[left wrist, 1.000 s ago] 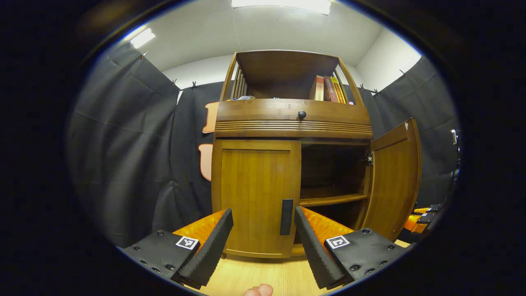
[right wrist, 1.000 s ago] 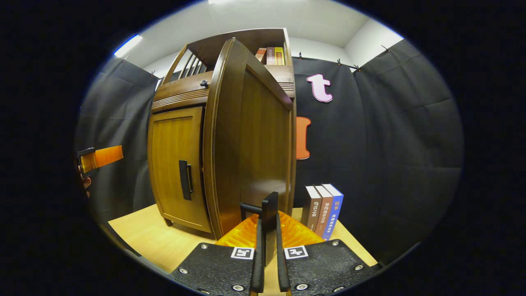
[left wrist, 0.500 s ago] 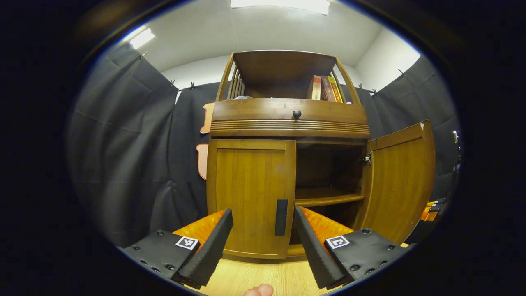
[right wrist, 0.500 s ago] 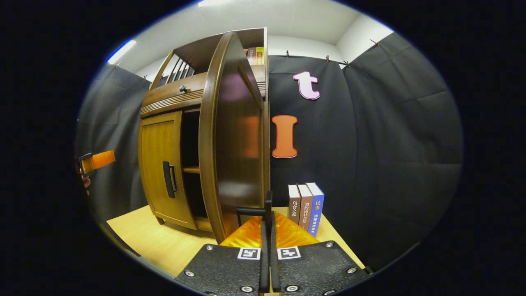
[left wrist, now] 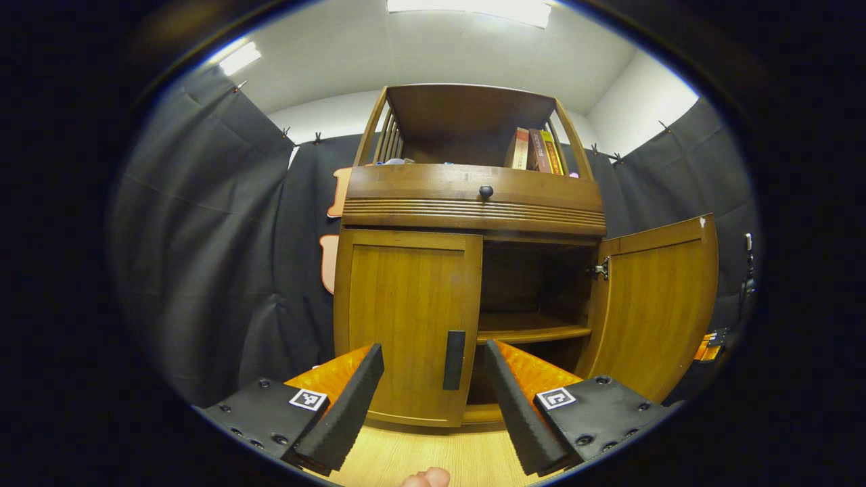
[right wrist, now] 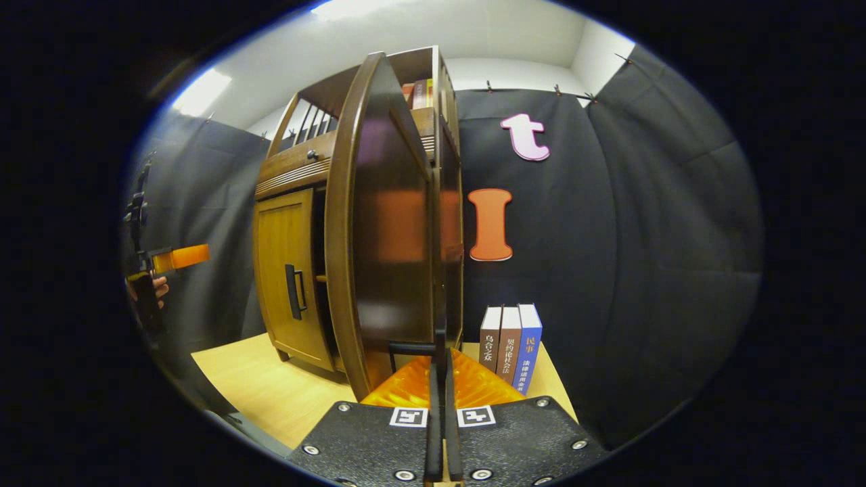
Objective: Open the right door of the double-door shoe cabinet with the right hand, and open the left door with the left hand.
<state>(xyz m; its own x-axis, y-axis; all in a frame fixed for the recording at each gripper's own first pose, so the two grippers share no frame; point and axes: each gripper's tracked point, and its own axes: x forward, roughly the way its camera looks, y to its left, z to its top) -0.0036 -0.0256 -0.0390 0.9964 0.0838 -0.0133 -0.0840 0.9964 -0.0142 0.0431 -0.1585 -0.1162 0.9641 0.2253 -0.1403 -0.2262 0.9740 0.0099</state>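
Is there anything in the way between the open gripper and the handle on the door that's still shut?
Nothing visible: the left gripper is open and points at the closed left door's handle, with only bare floor between.

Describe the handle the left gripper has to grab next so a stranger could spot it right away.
Find the wooden shoe cabinet on the pale tabletop. Its left door is shut, beside the open compartment. The handle is the dark upright bar low on that door's inner edge, unlike the small round knob on the drawer above.

Right gripper (right wrist: 441,379) clamped on right door's handle (right wrist: 414,348)
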